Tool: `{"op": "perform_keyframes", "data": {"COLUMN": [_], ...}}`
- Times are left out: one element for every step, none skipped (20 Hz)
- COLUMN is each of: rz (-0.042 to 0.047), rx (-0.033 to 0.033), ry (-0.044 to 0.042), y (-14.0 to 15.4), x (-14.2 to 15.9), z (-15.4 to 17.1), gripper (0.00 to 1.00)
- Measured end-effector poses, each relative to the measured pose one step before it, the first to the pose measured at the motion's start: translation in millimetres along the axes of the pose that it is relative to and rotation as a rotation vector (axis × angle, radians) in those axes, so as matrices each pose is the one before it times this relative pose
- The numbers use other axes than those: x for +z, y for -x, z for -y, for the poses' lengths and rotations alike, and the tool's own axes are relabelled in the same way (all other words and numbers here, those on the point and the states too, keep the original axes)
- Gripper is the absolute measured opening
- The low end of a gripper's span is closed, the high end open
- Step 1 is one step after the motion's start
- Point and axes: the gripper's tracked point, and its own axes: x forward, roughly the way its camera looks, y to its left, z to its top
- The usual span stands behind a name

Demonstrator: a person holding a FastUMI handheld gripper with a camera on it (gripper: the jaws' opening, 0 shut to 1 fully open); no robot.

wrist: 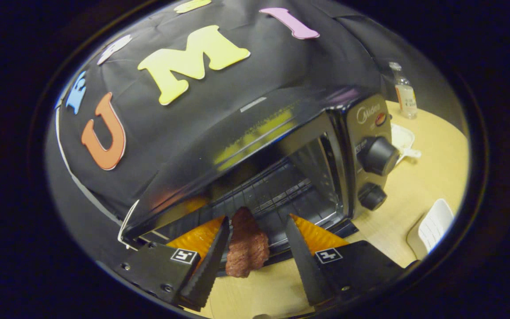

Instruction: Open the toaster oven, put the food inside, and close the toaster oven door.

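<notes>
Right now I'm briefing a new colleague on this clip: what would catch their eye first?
The reddish-brown food stands out first, between the gripper's spread fingers, against one finger and clear of the other. Just beyond it gapes the oven, door down, its wire rack showing, two knobs on the side panel. A small bottle stands on the table behind the oven.
</notes>
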Motion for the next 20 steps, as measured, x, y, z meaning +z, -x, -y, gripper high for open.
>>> {"op": "perform_keyframes", "data": {"rz": [-0.00075, -0.00048, 0.00632, 0.00979, 0.00583, 0.00485, 0.01042, 0.00700, 0.00629, 0.00372, 0.00219, -0.00113, -0.01472, -0.01273, -0.01466, -0.00542, -0.00636, -0.01317, -0.01093, -0.01686], "rx": [0.00024, 0.00493, 0.00410, 0.00460, 0.00483, 0.00776, 0.01029, 0.00533, 0.00080, -0.00332, -0.00055, -0.00019, -0.00306, -0.00175, -0.00714, -0.01218, -0.00604, -0.00733, -0.00511, -0.00294], "ry": [0.01819, 0.01816, 0.03263, 0.03406, 0.03845, 0.04393, 0.04176, 0.04710, 0.05071, 0.04600, 0.03584, 0.02573, 0.01218, 0.01090, 0.01517, 0.01668, 0.01147, 0.00691, 0.00062, 0.00010], "y": [9.07, 9.78, 13.38, 14.63, 18.10, 17.09, 19.08, 18.87, 18.70, 20.42, 19.38, 18.58, 17.16, 15.60, 15.83, 12.93, 11.08, 10.29, 8.34, 5.08], "x": [0.35, 0.57, 0.63, 2.36, -3.61, -0.25, 1.46, -1.03, -2.00, -2.71, -3.95, -6.11, -7.64, -10.42, -4.40, -8.39, -6.29, -8.76, -7.63, -10.60], "z": [0.97, 0.25, 0.04, -1.31, -4.44, -3.31, -2.43, -1.98, -0.57, 0.61, 0.84, 0.59, 0.70, 2.13, 3.49, 5.86, 4.54, 3.82, 4.30, 3.67], "gripper": [0.83, 0.85, 0.86, 0.86, 0.87, 0.87, 0.88, 0.88, 0.88, 0.88, 0.88, 0.88, 0.88, 0.91, 0.98, 0.99, 0.99, 0.99, 0.99, 0.99]}}
